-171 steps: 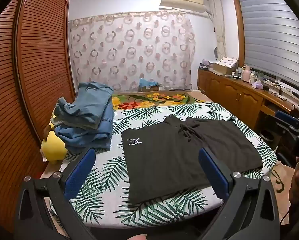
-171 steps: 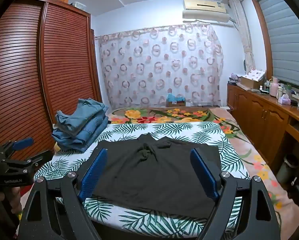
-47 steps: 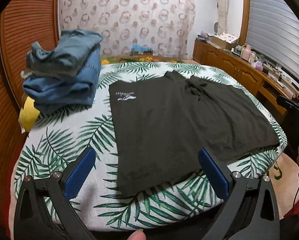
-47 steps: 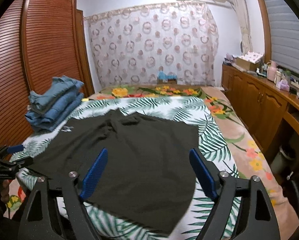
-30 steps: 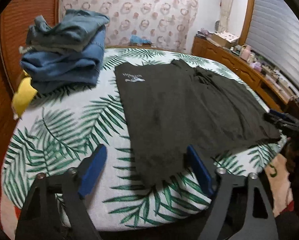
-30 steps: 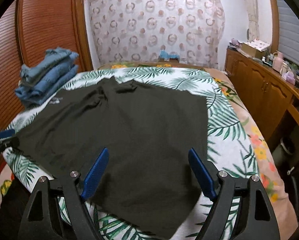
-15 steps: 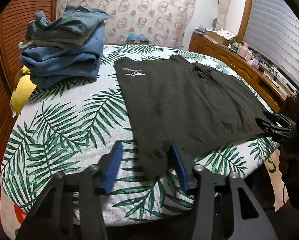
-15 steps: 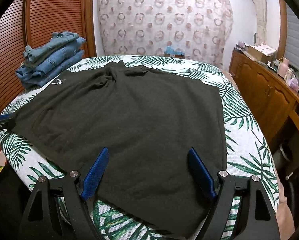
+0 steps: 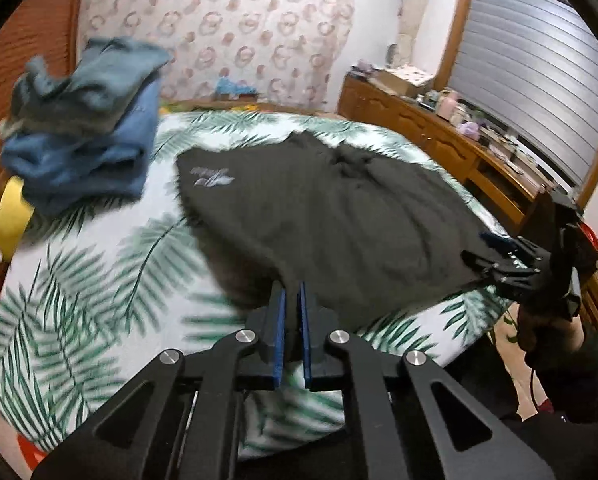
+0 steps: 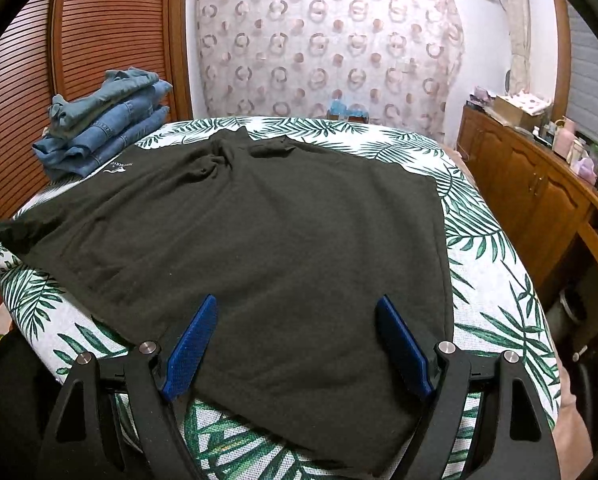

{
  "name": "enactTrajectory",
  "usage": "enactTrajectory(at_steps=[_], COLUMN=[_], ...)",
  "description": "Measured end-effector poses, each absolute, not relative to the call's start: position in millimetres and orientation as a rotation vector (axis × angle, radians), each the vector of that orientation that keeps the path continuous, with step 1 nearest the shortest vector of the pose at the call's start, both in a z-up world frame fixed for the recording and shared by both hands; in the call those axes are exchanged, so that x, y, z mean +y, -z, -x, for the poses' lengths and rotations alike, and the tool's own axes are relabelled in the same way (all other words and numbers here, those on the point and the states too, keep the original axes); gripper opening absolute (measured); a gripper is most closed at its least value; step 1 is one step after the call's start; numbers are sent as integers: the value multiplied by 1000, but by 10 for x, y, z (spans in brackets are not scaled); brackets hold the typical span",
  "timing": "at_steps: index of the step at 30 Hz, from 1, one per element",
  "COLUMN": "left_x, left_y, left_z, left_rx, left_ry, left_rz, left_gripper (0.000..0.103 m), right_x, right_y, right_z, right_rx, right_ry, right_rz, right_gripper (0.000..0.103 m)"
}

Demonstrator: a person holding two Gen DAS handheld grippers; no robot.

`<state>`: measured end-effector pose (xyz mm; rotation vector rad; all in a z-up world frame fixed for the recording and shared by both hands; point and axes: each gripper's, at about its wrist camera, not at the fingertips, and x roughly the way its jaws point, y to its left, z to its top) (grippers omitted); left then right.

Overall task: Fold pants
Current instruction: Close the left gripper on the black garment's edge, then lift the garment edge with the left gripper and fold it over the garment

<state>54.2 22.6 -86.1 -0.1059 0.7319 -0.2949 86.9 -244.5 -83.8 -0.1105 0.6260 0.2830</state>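
Dark pants (image 9: 323, 216) with a small white logo lie spread flat on the palm-leaf bedsheet. My left gripper (image 9: 292, 300) is shut on their near hem corner and lifts that edge slightly. In the right wrist view the pants (image 10: 259, 240) fill the bed's middle. My right gripper (image 10: 295, 332) is open, its blue pads either side of the other leg's near hem, just above the cloth. The right gripper also shows at the right in the left wrist view (image 9: 499, 256).
A stack of folded blue jeans (image 10: 103, 140) sits at the bed's far left, with a yellow item (image 9: 9, 216) beside it. A wooden slatted wardrobe (image 10: 79, 40) stands on the left, a wooden counter (image 10: 539, 184) with clutter on the right.
My left gripper has closed on the pants' hem corner and begun lifting it. My right gripper has moved lower and closer to the other hem, still open.
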Motion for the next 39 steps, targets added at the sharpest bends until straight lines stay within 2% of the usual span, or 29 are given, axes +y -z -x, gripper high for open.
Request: enactTrajectory(at_steps=[7, 39], left_x=[-83, -1520], left_y=[540, 80], left_z=[-714, -1222], left_rx=[683, 657], left_ry=[371, 606], left_rz=[41, -108], left_gripper=[6, 5], right_x=[-2465, -2970], right_y=[797, 668], right_z=[-918, -810], right_rx=[642, 607], right_ry=[-290, -260], right_rz=[101, 2], right_gripper=[83, 81])
